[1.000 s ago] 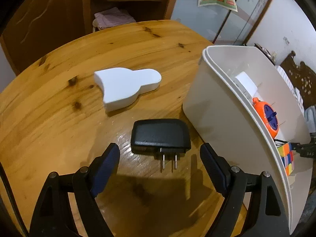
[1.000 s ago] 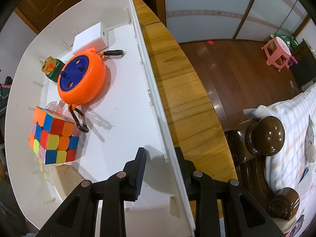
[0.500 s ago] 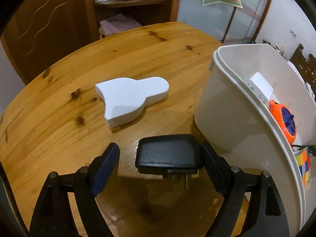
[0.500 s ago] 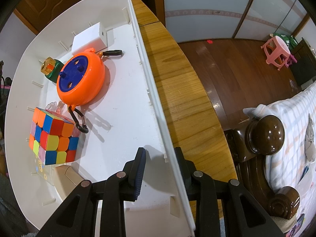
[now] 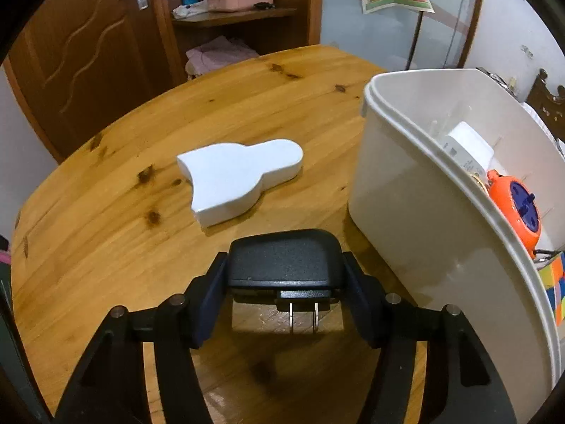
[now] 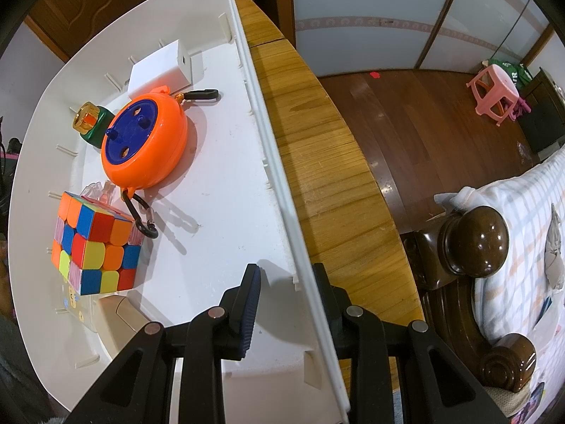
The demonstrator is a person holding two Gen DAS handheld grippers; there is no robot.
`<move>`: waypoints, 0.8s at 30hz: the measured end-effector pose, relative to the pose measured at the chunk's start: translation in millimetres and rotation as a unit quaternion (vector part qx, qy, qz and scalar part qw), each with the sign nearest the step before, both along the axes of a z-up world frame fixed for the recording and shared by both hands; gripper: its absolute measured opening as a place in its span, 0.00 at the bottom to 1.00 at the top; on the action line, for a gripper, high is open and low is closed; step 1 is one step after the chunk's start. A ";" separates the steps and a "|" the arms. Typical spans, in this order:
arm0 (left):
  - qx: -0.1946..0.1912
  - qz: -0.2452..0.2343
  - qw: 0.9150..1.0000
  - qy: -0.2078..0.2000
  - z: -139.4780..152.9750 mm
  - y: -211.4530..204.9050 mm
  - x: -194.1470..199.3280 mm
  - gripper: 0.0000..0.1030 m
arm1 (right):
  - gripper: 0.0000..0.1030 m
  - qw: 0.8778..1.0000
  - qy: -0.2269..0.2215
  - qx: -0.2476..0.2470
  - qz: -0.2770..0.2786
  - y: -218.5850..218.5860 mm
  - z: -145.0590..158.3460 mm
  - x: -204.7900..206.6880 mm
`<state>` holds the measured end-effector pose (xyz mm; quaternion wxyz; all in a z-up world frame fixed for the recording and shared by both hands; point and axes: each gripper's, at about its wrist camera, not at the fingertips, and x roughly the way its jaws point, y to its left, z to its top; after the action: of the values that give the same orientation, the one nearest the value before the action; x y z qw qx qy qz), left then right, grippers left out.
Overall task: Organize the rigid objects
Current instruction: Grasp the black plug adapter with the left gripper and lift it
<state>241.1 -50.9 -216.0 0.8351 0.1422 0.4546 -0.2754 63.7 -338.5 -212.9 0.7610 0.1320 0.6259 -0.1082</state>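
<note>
Matte black power adapter [image 5: 285, 259], rounded body, two metal prongs

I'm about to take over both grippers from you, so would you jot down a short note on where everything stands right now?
Left gripper: jaws have just closed onto the black plug adapter, pads pressing its sides, prongs toward the camera, just above the wooden table.
Right gripper: straddling the wall of the white bin, one finger inside, one outside, steadying it.
Done: Rubik's cube, orange cord reel, white charger and a small green-and-gold item lie in the bin.
Left: drop the adapter in, then fetch the white flat block on the table.
</note>
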 end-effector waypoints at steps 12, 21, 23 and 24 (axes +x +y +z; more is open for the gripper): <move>-0.009 0.091 0.996 0.000 56.6 34.8 -33.9 0.64 | 0.29 1.000 -0.005 0.003 0.001 0.2 0.2 -0.5; -0.014 0.145 0.989 0.008 123.6 45.9 -85.6 0.64 | 0.31 1.000 -0.019 0.010 0.006 -0.9 0.4 -3.9; -0.025 0.155 0.987 0.016 133.8 45.5 -94.3 0.64 | 0.31 1.000 -0.021 0.012 0.006 -1.3 0.3 -3.4; -0.032 0.158 0.987 0.019 140.5 43.9 -99.1 0.64 | 0.31 1.000 -0.022 0.013 0.007 -1.5 0.4 -3.3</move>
<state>142.0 -7.0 -75.5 0.8632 0.0364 0.4783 -0.1575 60.4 -340.0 -212.5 0.7733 0.1398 0.6116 -0.0920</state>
